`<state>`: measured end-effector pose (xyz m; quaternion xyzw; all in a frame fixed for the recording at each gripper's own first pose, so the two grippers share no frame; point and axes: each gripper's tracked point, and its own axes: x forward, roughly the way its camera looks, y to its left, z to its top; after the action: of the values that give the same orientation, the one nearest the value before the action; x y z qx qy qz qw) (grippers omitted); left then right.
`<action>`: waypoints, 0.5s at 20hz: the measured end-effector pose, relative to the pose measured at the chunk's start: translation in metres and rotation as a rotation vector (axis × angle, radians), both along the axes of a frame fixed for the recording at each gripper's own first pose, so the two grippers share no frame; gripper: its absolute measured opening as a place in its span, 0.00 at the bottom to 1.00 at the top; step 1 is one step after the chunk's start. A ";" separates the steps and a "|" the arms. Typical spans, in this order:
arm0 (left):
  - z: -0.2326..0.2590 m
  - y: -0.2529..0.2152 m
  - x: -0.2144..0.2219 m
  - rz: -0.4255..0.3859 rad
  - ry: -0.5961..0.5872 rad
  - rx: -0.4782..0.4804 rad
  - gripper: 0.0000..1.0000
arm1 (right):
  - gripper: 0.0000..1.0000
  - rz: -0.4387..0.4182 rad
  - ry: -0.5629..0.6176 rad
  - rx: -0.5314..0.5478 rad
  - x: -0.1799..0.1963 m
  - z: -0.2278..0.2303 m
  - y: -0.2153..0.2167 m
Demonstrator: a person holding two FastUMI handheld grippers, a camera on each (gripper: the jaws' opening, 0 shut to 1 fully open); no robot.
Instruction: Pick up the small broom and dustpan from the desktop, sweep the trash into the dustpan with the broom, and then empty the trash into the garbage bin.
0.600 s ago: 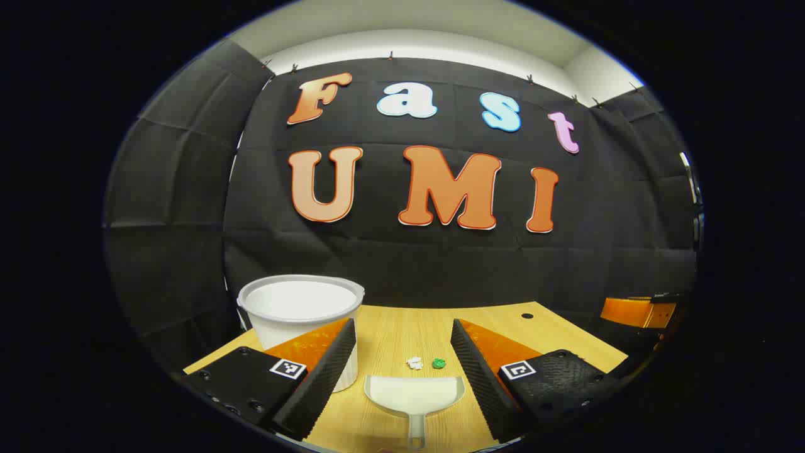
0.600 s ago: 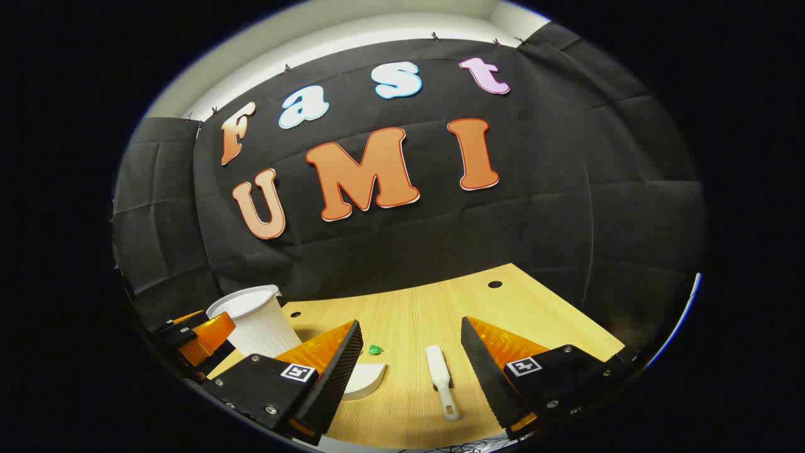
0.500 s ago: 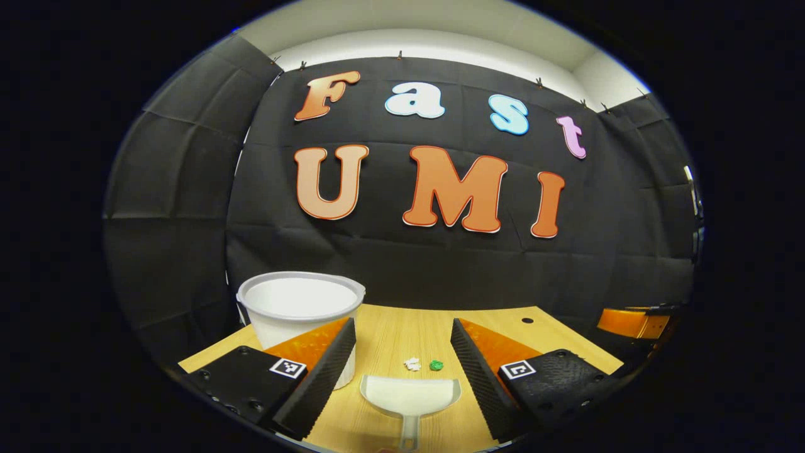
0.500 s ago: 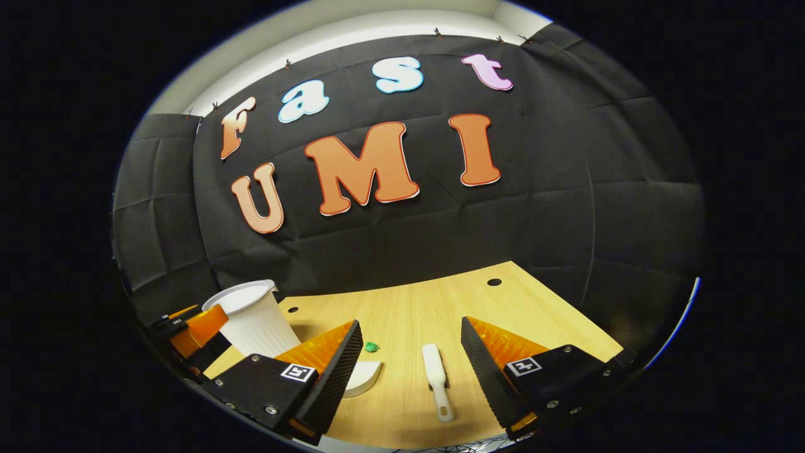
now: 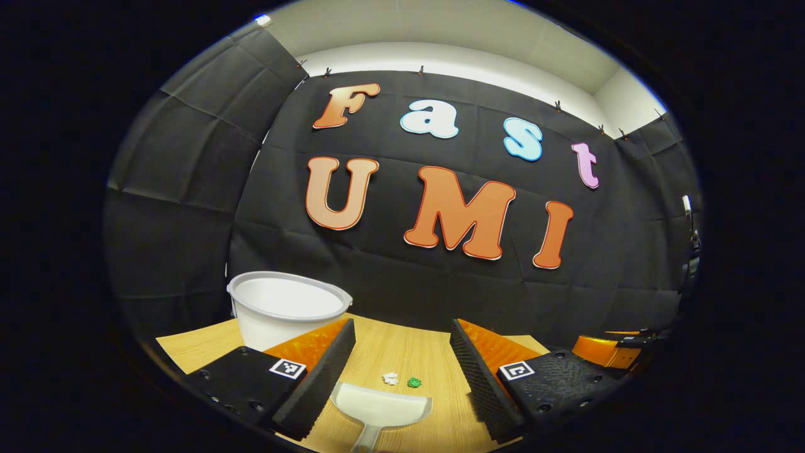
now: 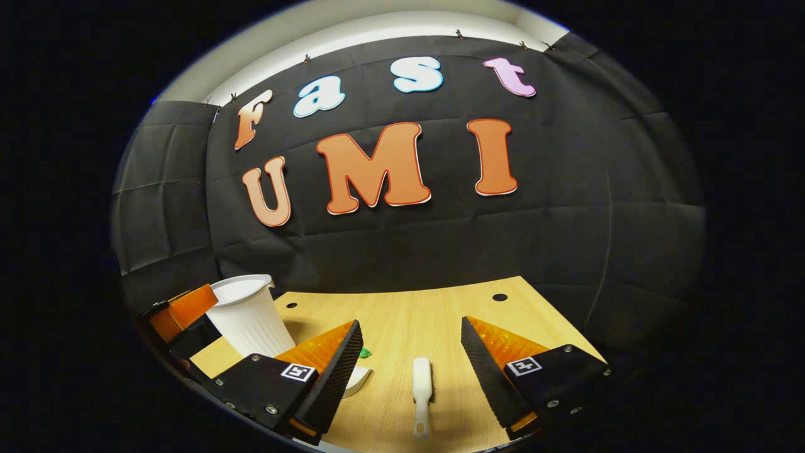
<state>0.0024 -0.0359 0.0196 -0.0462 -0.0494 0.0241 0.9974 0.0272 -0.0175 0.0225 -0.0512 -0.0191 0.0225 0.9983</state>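
A white dustpan (image 5: 382,406) lies on the wooden desktop (image 5: 409,355), its handle pointing toward me, just below and between the fingers of my open left gripper (image 5: 402,368). Two bits of trash, one white (image 5: 390,378) and one green (image 5: 414,382), lie just beyond the pan. The small white broom (image 6: 422,393) lies on the desktop (image 6: 427,314) between the fingers of my open right gripper (image 6: 412,368), handle nearest me. An edge of the dustpan (image 6: 357,380) and the green trash (image 6: 364,354) peek out behind the right gripper's left finger.
A white garbage bin (image 5: 283,308) stands at the left of the desk, also seen as the white bin (image 6: 248,311) in the right gripper view. The other gripper (image 5: 607,349) hovers at the right edge; the left one (image 6: 182,308) shows beside the bin.
Both grippers have drawn in lower and closer: the dustpan slid down toward the bottom of the left gripper view, and the broom has centred between the right fingers. Both stay open.
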 end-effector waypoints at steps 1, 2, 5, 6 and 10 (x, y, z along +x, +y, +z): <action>0.001 0.002 0.002 0.000 0.001 0.025 0.95 | 0.94 -0.010 -0.019 -0.005 -0.001 0.004 0.001; 0.006 0.006 0.004 0.005 0.002 0.043 0.95 | 0.94 -0.011 -0.037 -0.010 -0.002 0.010 0.004; 0.012 0.008 0.012 -0.033 0.010 0.044 0.95 | 0.94 -0.023 -0.080 -0.019 -0.003 0.024 0.013; 0.010 0.009 0.015 -0.042 0.027 0.048 0.95 | 0.94 -0.021 -0.092 -0.025 -0.004 0.028 0.017; 0.009 0.034 0.022 0.005 0.057 0.090 0.95 | 0.94 -0.027 -0.107 -0.035 -0.003 0.036 0.021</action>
<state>0.0248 -0.0016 0.0284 -0.0006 -0.0221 0.0254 0.9994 0.0245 0.0034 0.0589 -0.0701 -0.0712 0.0068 0.9950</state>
